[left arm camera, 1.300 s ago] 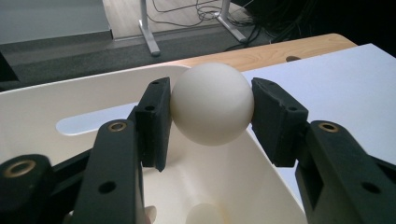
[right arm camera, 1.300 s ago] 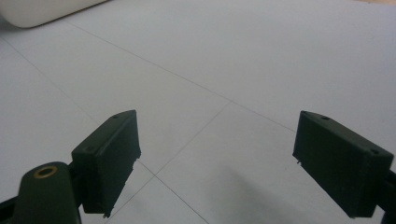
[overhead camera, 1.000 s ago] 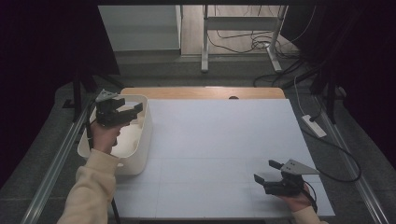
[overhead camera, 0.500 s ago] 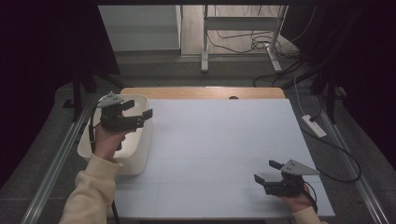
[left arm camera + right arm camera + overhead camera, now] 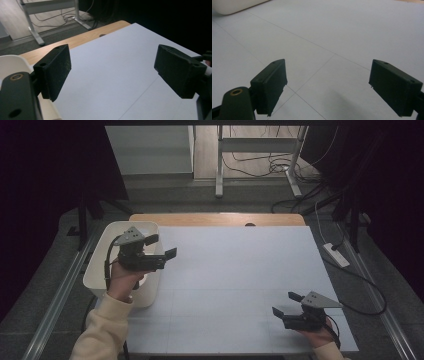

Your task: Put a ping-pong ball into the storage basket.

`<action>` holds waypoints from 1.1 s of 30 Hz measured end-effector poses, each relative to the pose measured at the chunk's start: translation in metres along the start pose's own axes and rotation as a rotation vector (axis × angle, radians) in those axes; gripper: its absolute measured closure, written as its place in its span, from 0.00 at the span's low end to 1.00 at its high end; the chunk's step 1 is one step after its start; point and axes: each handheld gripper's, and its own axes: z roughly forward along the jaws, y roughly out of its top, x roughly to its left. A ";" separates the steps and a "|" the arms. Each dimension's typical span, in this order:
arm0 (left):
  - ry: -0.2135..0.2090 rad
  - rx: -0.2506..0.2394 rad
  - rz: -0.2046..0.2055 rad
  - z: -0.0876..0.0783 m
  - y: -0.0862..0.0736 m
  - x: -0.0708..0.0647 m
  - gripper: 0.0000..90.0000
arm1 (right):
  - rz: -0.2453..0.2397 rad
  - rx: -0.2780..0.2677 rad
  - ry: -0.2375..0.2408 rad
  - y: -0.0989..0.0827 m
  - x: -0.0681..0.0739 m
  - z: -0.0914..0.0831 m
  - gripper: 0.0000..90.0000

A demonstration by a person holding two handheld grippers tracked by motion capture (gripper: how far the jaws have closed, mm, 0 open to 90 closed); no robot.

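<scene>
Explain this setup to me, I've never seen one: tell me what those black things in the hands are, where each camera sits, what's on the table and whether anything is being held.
A person holds a hand-held tool with two black jaws in each hand. The high view looks down on the table: the left gripper hangs beside a white tub at the table's left edge, and the right gripper rests near the front right corner. The other two pictures come from cameras riding on the grippers, looking out between their own jaws. The table carries a white sheet with faint lines. The left gripper's jaws have just been opening. Both grippers are open, with nothing between the jaws.
</scene>
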 end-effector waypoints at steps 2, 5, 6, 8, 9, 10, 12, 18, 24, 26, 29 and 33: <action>-0.017 0.000 0.006 0.002 -0.001 -0.004 0.17 | 0.000 0.000 0.000 0.000 0.000 0.000 0.16; -0.047 -0.002 0.010 0.006 -0.002 -0.010 0.17 | 0.000 0.000 -0.001 0.000 0.000 0.000 0.16; -0.054 -0.002 0.013 0.007 -0.003 -0.012 0.17 | 0.002 -0.002 0.001 0.000 0.000 0.000 0.16; -0.065 0.005 0.022 0.010 -0.004 -0.015 0.17 | 0.003 -0.001 0.000 0.000 0.000 -0.001 0.16; -0.070 0.009 0.025 0.012 -0.005 -0.018 0.17 | 0.002 -0.001 -0.001 0.000 0.000 -0.001 0.16; -0.076 0.013 0.029 0.013 -0.006 -0.020 0.17 | 0.002 -0.003 0.002 0.000 0.000 0.000 0.16; -0.086 0.017 0.033 0.015 -0.007 -0.024 0.17 | 0.002 -0.004 0.002 0.000 0.000 0.000 0.16; -0.115 0.034 0.053 0.021 -0.015 -0.036 0.17 | 0.005 -0.002 0.001 0.000 0.000 -0.001 0.16; -0.149 0.051 0.069 0.026 -0.025 -0.047 0.17 | 0.005 -0.002 0.000 0.000 0.000 -0.001 0.16; -0.156 0.056 0.077 0.027 -0.029 -0.051 0.17 | 0.003 -0.002 0.000 0.000 0.000 -0.001 0.16; -0.160 0.061 0.092 0.029 -0.036 -0.058 0.17 | 0.000 -0.008 0.006 0.000 0.000 -0.001 0.16; -0.170 0.067 0.098 0.030 -0.046 -0.062 0.17 | 0.000 -0.006 0.005 0.000 0.000 -0.001 0.16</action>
